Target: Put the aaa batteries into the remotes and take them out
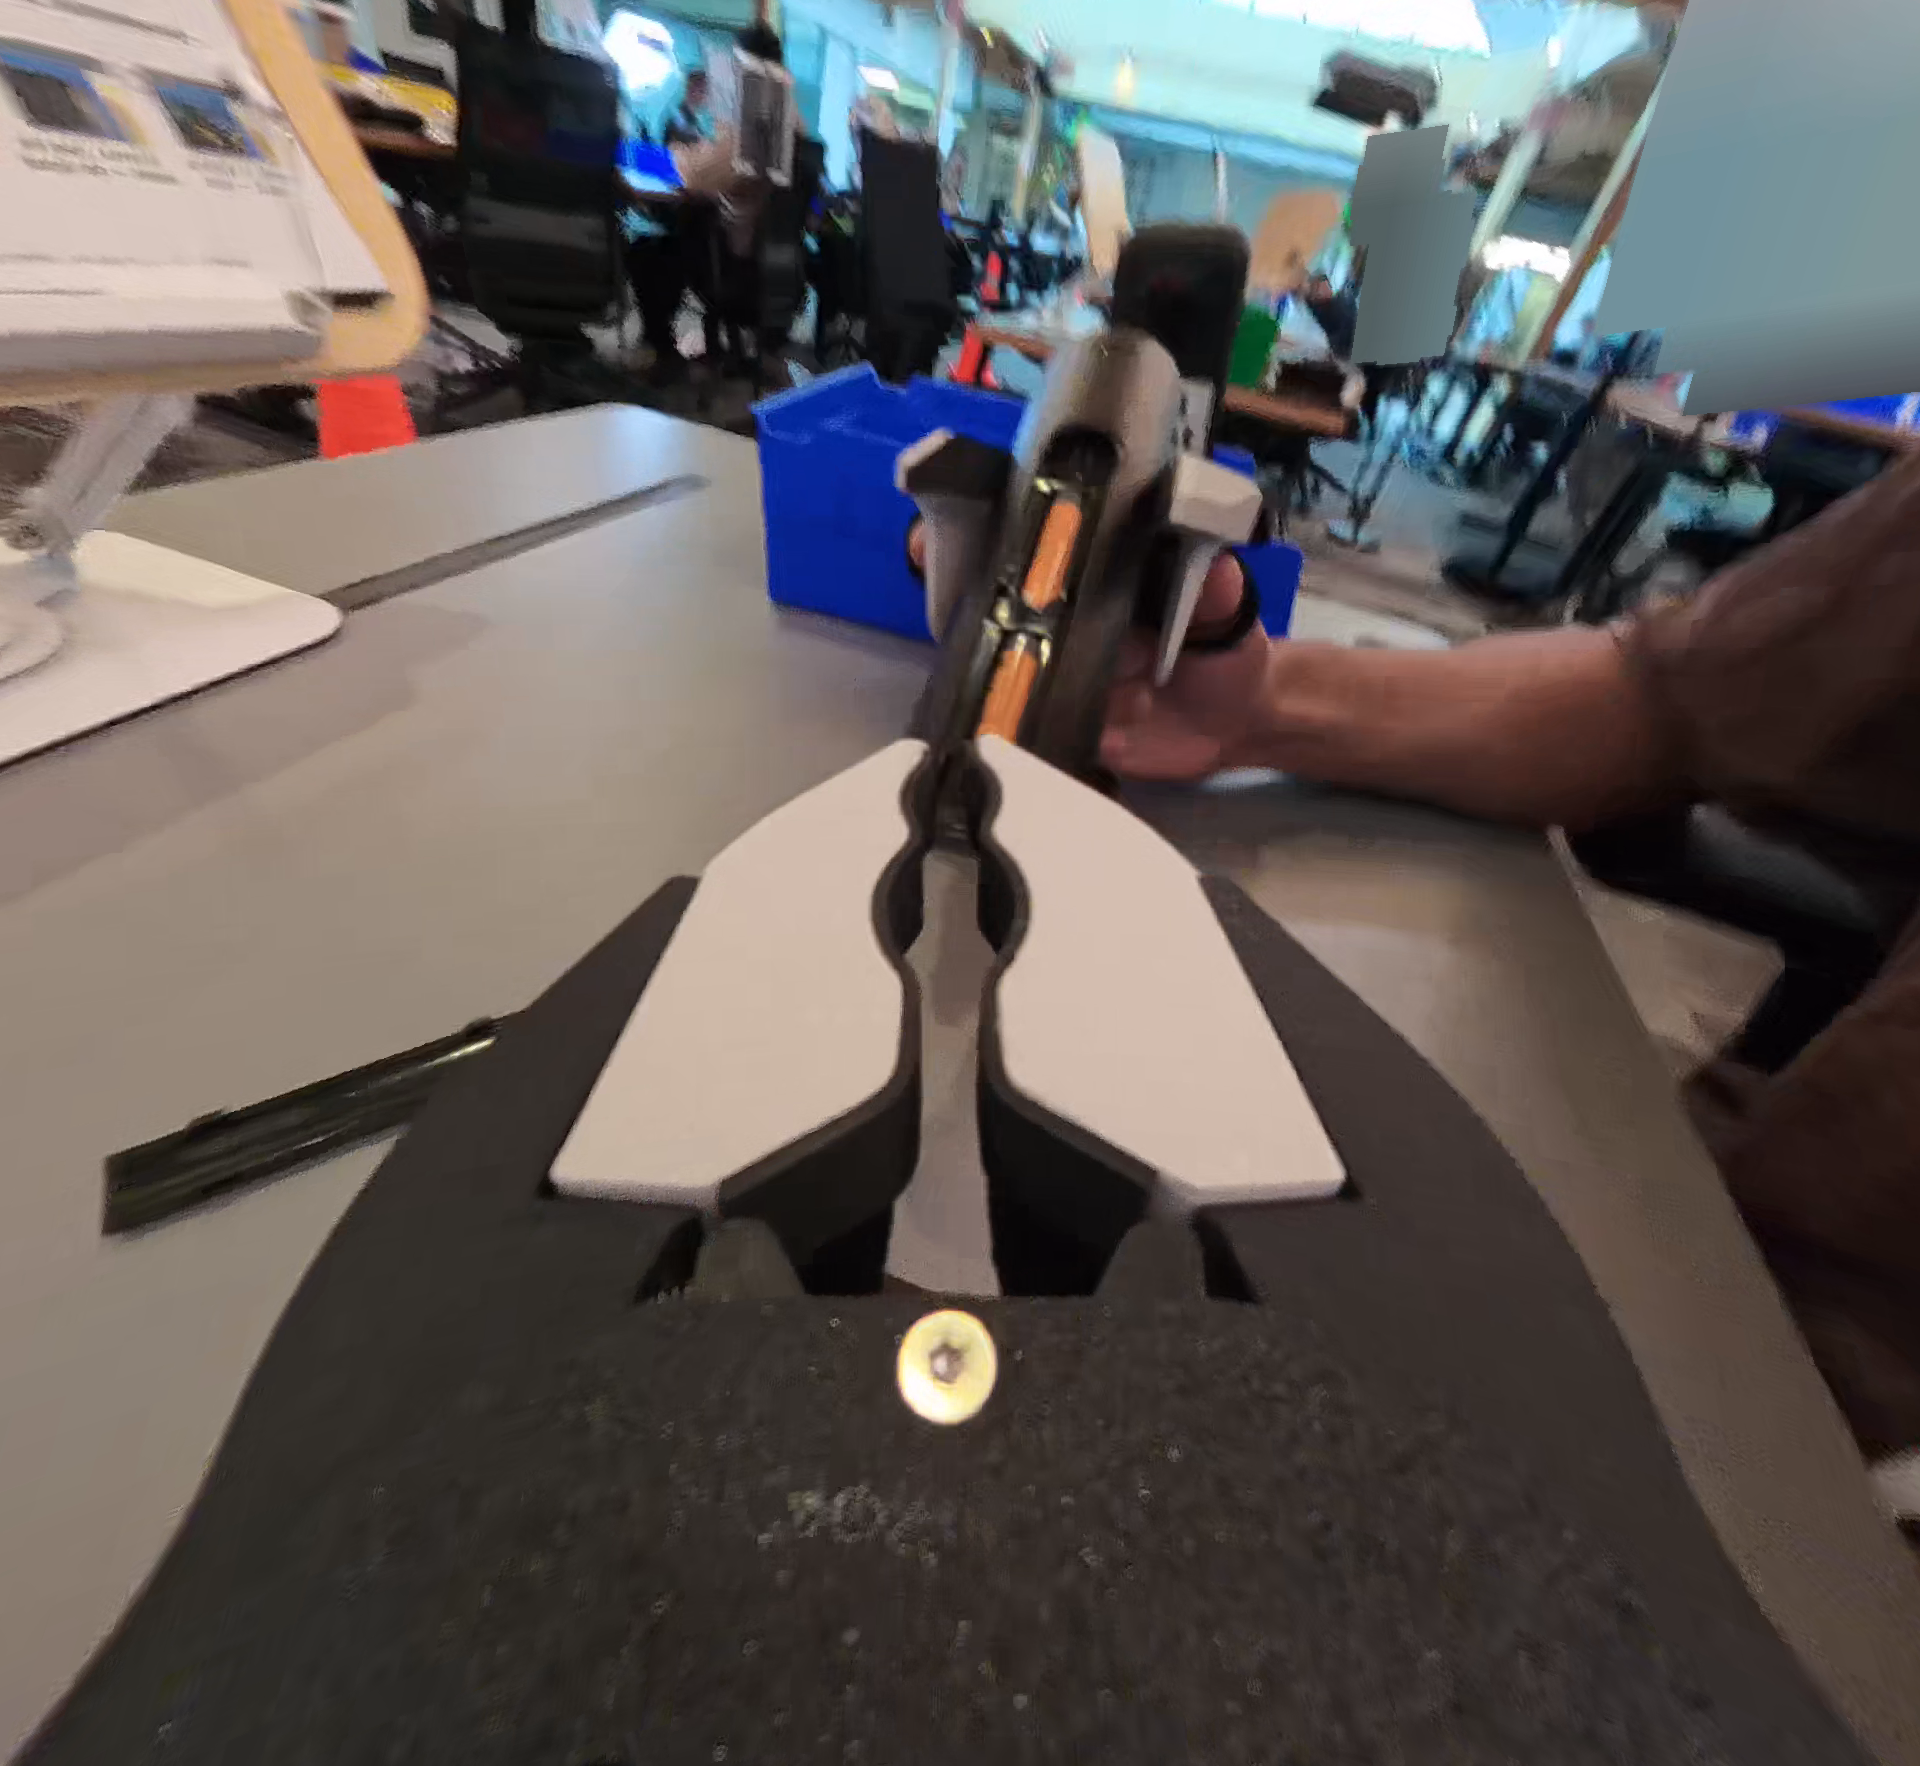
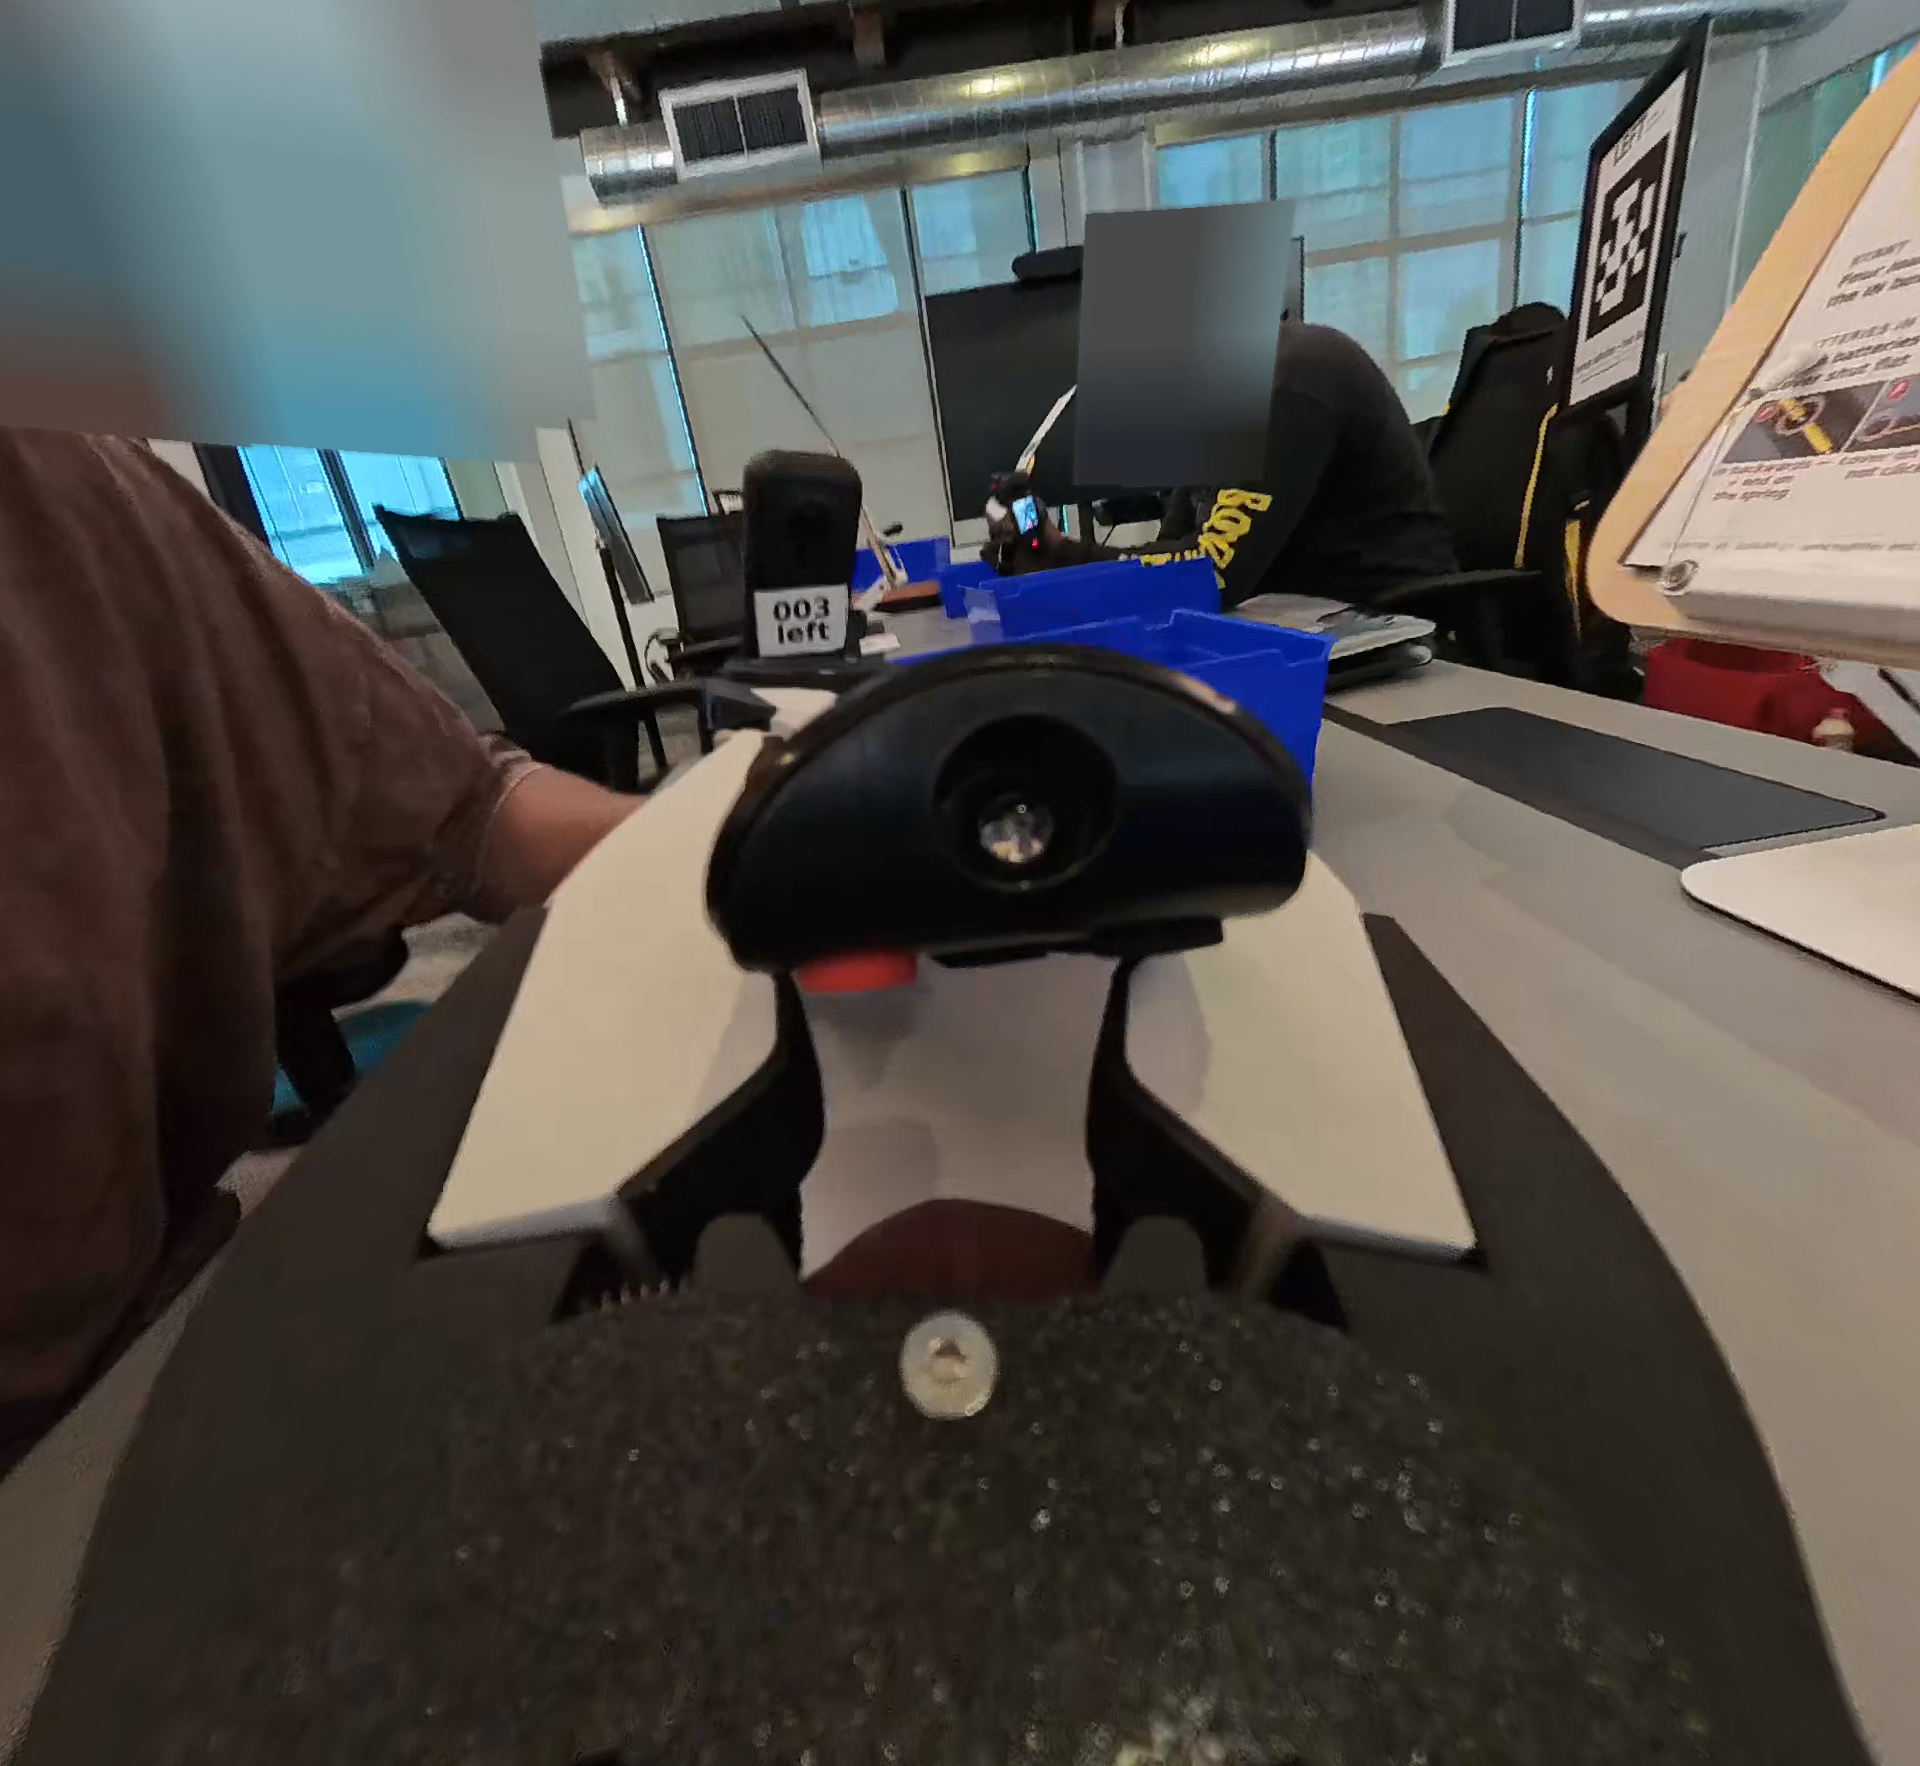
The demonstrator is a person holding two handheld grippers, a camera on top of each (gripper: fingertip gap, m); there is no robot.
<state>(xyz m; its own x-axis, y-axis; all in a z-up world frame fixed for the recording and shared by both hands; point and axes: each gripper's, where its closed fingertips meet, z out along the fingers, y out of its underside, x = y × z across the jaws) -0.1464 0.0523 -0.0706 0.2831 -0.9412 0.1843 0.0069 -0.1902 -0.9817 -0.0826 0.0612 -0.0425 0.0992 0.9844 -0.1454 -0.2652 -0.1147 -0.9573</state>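
A black remote [image 1: 1081, 573] stands tilted above the table with its battery bay open. Two orange AAA batteries [image 1: 1049, 553] lie in the bay. My right gripper [image 2: 997, 885] is shut on the remote [image 2: 1008, 823], whose front end faces that camera; a red button shows under it. In the left wrist view the right gripper [image 1: 1070, 511] holds the remote from behind. My left gripper [image 1: 951, 766] is nearly closed, its tips pinching the remote's near end just below the lower battery. The remote's black battery cover [image 1: 291, 1134] lies on the grey table [image 1: 520, 781] at the left.
A blue bin [image 1: 842, 511] stands behind the remote; it also shows in the right wrist view [image 2: 1247, 656]. A clipboard with an instruction sheet [image 1: 156, 158] on a white stand [image 1: 135, 636] is at the table's far side. A person's arm [image 1: 1455, 708] reaches in from the right. The grippers' ends are close to 8 centimetres from one another.
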